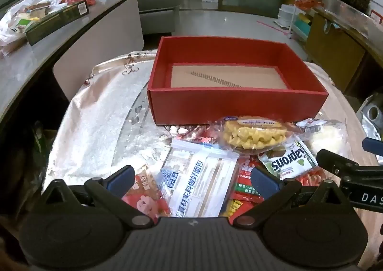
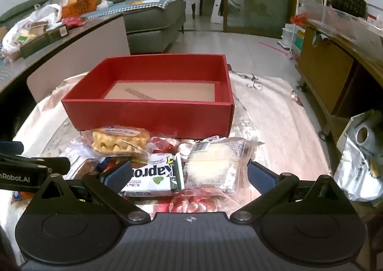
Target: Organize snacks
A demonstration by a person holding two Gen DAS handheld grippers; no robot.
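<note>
A big red cardboard box (image 1: 237,105) with a bare brown floor sits at the far side of the table, and the snack packs lie in a pile just in front of it. A green and white wafer bar (image 2: 153,175) reads "Kapro", upside down. The left gripper (image 1: 191,178) and the right gripper (image 2: 189,174) are both spread wide above the pile, pinching nothing.

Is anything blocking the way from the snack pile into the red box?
Nothing visible does. The red cardboard box sits open-topped and empty just behind the pile, with the yellow puffed-snack packet against its front wall. Both open grippers, left and right, hover over the snacks.

Dim, glary, fisheye-warped, dark-cornered views
</note>
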